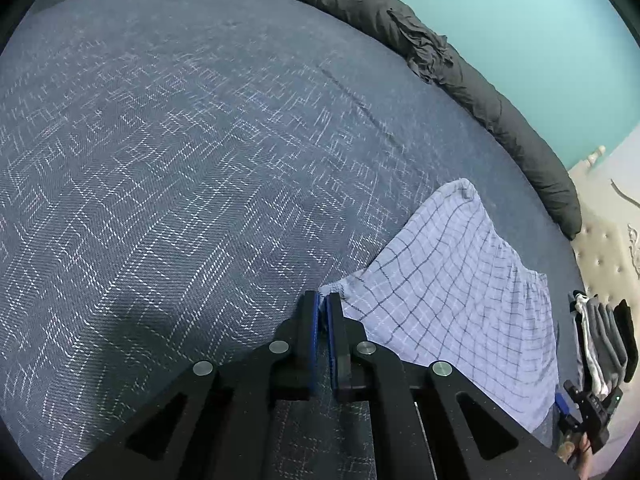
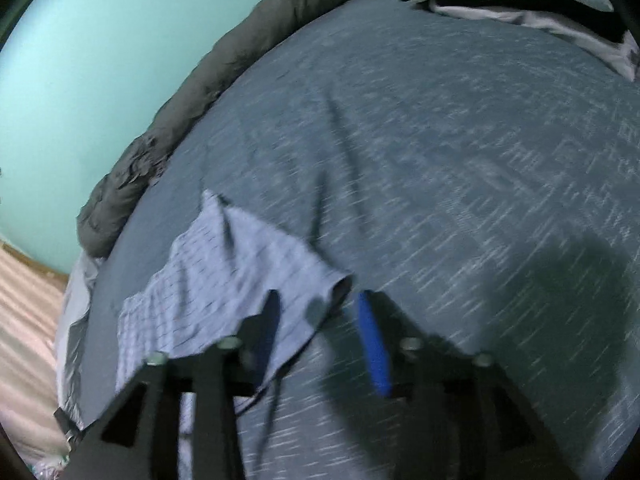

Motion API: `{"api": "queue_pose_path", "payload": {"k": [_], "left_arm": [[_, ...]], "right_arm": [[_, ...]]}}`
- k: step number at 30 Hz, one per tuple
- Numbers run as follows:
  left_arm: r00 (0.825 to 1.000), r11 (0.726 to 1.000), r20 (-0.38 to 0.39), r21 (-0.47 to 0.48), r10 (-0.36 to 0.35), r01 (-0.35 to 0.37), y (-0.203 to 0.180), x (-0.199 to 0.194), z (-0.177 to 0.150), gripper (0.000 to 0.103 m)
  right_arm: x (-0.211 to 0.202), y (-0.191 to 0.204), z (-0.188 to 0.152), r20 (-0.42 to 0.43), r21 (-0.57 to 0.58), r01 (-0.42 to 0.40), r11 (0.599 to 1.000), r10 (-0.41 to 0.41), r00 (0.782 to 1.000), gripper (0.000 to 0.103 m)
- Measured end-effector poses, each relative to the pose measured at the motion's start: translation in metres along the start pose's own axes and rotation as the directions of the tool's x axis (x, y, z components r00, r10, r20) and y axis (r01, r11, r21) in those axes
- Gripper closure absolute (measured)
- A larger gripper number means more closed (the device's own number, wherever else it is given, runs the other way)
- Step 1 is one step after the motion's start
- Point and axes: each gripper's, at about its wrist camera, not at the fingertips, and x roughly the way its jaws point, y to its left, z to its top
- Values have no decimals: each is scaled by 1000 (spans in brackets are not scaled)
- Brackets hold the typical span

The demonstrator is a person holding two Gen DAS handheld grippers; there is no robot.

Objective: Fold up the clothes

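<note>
Left gripper (image 1: 322,300) pinches one checked garment (image 1: 452,280); right gripper (image 2: 316,300) gapes, empty.

Dark grey rolled duvet (image 1: 460,60) along turquoise wall (image 1: 520,20), upper right of left view. Patterned navy bedsheet (image 1: 180,160) fills centre. Tufted cream headboard (image 1: 604,248) right edge.

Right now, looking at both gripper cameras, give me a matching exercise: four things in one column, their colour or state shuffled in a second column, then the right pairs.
Things:
1. left gripper
2. right gripper
3. checked cloth
4. rolled blanket

Colour or state:
A. dark grey, bunched along the teal wall
B. fingers spread apart
C. light, with dark grid lines, lying on the bed
D. fingers together at a cloth edge

Pairs: 1-D, 2-B, 3-C, 4-A
</note>
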Motion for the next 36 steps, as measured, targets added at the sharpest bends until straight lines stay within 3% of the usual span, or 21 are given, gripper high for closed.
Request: {"api": "queue_pose_path", "payload": {"k": [5, 7, 8, 11, 16, 26, 29, 32, 36], "left_arm": [[1000, 1000, 2, 1, 4, -4, -1, 1, -1, 99], [1000, 1000, 1, 1, 4, -4, -1, 2, 0, 99], [1000, 1000, 1, 0, 3, -3, 0, 2, 0, 99], [1000, 1000, -1, -2, -2, 2, 1, 2, 0, 99], [1000, 1000, -1, -1, -6, 6, 4, 1, -1, 99], [1000, 1000, 1, -5, -5, 5, 3, 0, -3, 99], [1000, 1000, 2, -5, -10, 10, 3, -1, -2, 99], [1000, 1000, 7, -5, -19, 19, 1, -3, -1, 99], [999, 999, 19, 7, -47, 47, -7, -8, 0, 100]], "right_arm": [[8, -2, 6, 3, -20, -13, 1000, 13, 1000, 60], [11, -5, 7, -2, -9, -26, 1000, 26, 1000, 78], [12, -6, 7, -4, -5, -34, 999, 34, 999, 95], [12, -8, 7, 5, 16, -54, 998, 54, 999, 102], [-8, -19, 8, 95, 73, -46, 996, 39, 995, 102], [2, -26, 5, 54, 90, 22, 996, -27, 998, 101], [-4, -23, 4, 65, 84, 47, 995, -53, 996, 92], [-14, -16, 3, 103, 71, 48, 996, -56, 993, 65], [-20, -5, 0, 132, 30, 44, 999, -47, 990, 64]]}}
